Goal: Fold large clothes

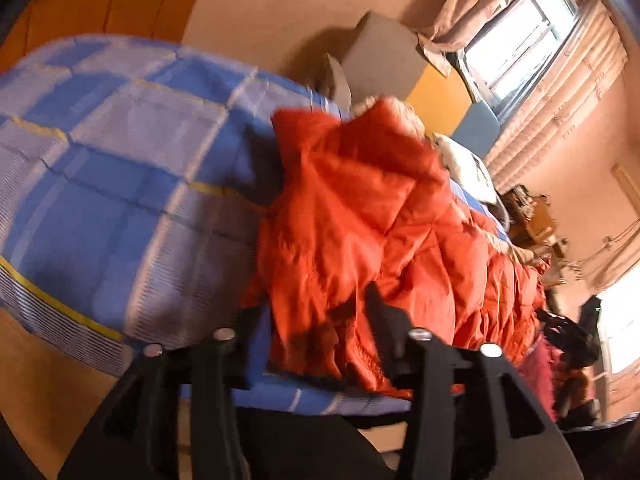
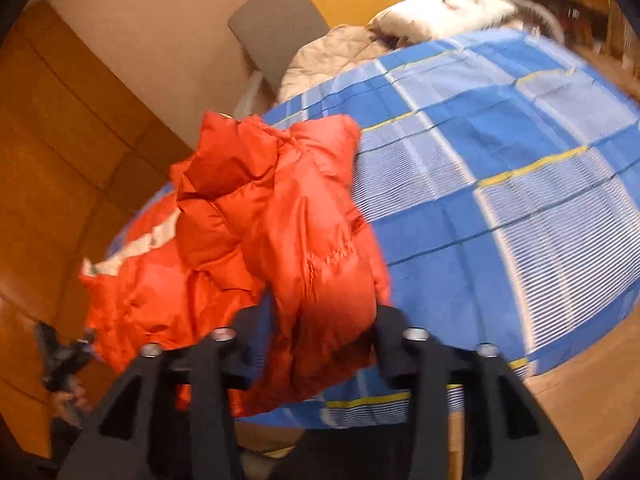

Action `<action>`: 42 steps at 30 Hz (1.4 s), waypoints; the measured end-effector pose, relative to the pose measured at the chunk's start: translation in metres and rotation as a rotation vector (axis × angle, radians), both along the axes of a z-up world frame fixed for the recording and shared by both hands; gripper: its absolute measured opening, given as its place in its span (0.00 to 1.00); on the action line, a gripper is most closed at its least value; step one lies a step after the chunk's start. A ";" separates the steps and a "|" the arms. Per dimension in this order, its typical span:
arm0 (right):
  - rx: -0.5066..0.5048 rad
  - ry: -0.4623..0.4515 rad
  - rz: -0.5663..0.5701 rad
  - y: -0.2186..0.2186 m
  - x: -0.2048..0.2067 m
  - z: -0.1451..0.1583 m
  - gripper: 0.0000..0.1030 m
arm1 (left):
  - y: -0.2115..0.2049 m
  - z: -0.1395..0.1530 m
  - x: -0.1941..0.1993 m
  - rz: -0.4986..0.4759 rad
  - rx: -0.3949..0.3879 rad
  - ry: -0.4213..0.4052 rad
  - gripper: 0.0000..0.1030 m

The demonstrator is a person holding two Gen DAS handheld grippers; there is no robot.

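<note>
An orange puffer jacket point(image 1: 360, 216) lies bunched on a bed with a blue checked sheet point(image 1: 120, 140). In the left wrist view my left gripper point(image 1: 312, 314) stands open at the bed's near edge. The jacket's hem lies loosely between its black fingers, and the pads do not press on it. In the right wrist view the same jacket point(image 2: 272, 216) lies on the sheet point(image 2: 500, 200). My right gripper point(image 2: 316, 316) is open too, with a puffy fold of the jacket between its fingers. Each gripper shows small in the other's view, beyond the jacket.
A white pillow point(image 2: 440, 8) and a beige quilt point(image 2: 328, 56) lie at the head of the bed. A grey box point(image 1: 384, 60) stands by the wall, next to a curtained window point(image 1: 520, 40). Wooden floor point(image 2: 60, 160) surrounds the bed.
</note>
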State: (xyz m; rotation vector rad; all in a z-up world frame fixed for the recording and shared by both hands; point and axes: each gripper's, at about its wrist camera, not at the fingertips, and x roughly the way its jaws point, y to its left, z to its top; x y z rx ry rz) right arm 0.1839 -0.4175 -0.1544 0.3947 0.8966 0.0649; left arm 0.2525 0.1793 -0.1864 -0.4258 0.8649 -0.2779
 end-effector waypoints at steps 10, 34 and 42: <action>-0.228 -0.126 0.176 0.076 0.015 0.029 0.56 | -0.060 0.044 0.011 -0.193 0.155 -0.153 0.56; -0.253 -0.084 0.038 0.080 0.100 0.003 0.06 | -0.052 0.027 0.085 0.030 0.127 -0.116 0.00; -0.242 -0.046 0.023 0.080 0.108 -0.015 0.06 | -0.046 0.037 0.073 0.023 0.134 -0.141 0.86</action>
